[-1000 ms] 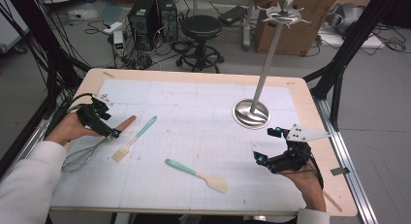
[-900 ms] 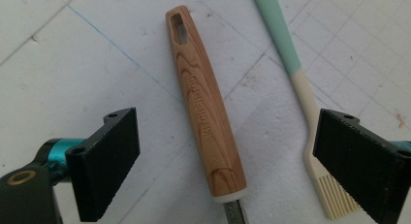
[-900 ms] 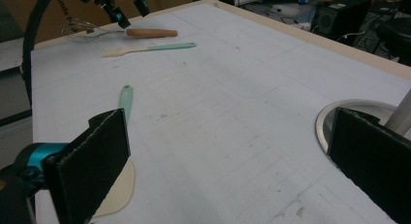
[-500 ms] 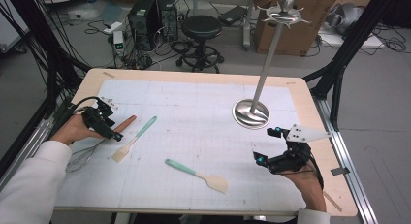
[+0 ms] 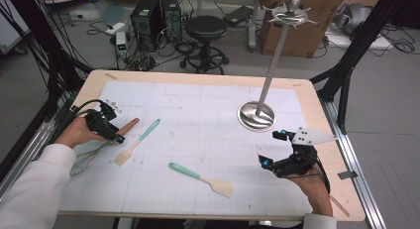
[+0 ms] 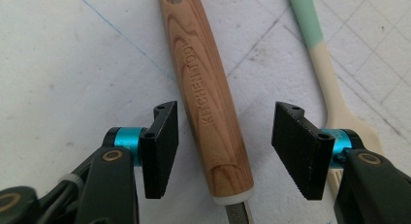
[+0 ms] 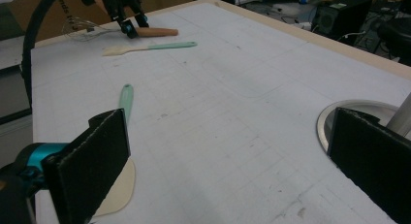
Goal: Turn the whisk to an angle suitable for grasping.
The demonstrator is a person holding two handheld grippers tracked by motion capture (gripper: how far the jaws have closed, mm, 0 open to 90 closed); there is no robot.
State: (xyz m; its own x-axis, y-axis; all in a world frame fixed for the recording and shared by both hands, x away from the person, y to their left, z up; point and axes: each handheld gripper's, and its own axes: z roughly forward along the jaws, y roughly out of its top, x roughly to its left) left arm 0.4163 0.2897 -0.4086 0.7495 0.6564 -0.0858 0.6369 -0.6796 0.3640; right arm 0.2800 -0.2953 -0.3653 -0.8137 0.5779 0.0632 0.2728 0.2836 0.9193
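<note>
Left gripper (image 6: 224, 151) straddling a wooden handle (image 6: 206, 98) on the table.

The two black jaws stand either side of the handle, and they have just been closing in on it, but a gap shows on each side and the pads do not touch the wood. The handle lies lengthwise between them, stamped KITCHEN TOOL, with a pale collar and a metal stem at its near end. To the right lies a spatula (image 6: 322, 64), mint green then cream, on the white gridded sheet (image 6: 72, 64).
</note>
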